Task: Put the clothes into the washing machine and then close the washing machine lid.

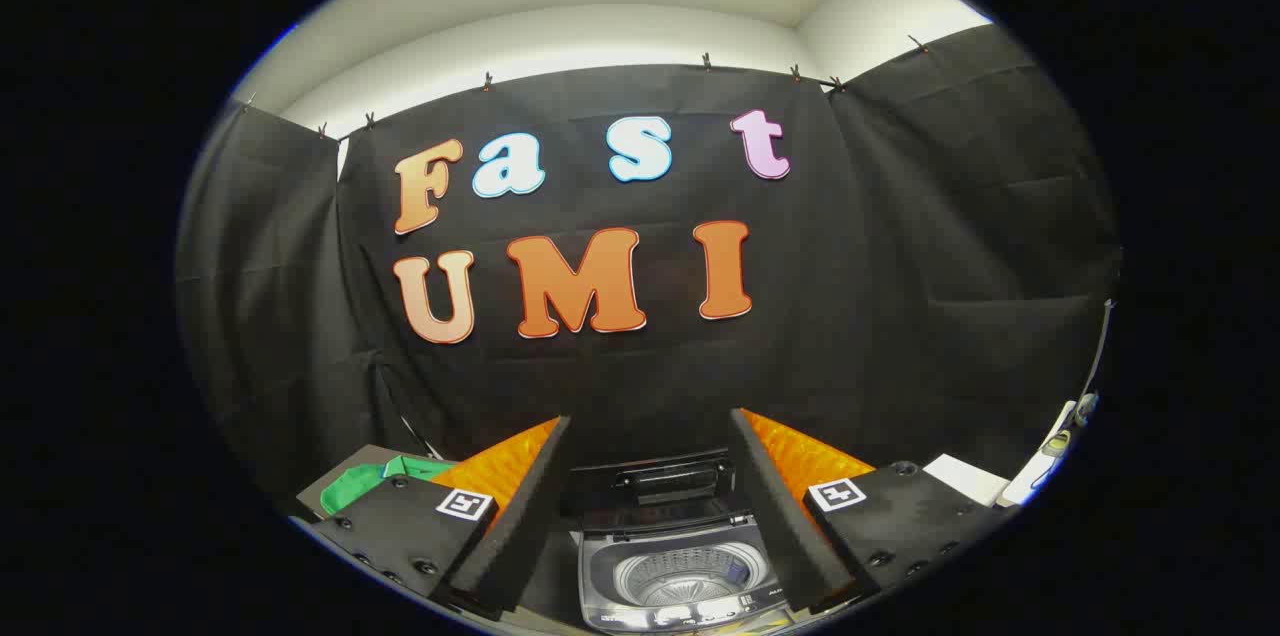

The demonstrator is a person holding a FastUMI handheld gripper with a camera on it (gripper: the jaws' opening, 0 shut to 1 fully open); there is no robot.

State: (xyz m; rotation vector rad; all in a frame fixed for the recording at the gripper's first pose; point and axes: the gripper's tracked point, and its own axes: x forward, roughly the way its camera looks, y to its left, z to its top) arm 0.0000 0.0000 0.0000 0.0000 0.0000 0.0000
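Now the fingers [650, 506] are hanging wide apart, holding nothing, framing the washing machine [675, 571]; the green garment [362, 486] is lying left of it.

Washing machine [682, 571] — glossy plastic; green clothes [360, 488] — cloth.

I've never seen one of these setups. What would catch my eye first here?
Probably the two orange-faced fingers of the open tongs, spread wide and holding nothing. Between them, just ahead, sits a small washing machine with its lid raised and its shiny drum showing. Beyond the left finger lies a green cloth.
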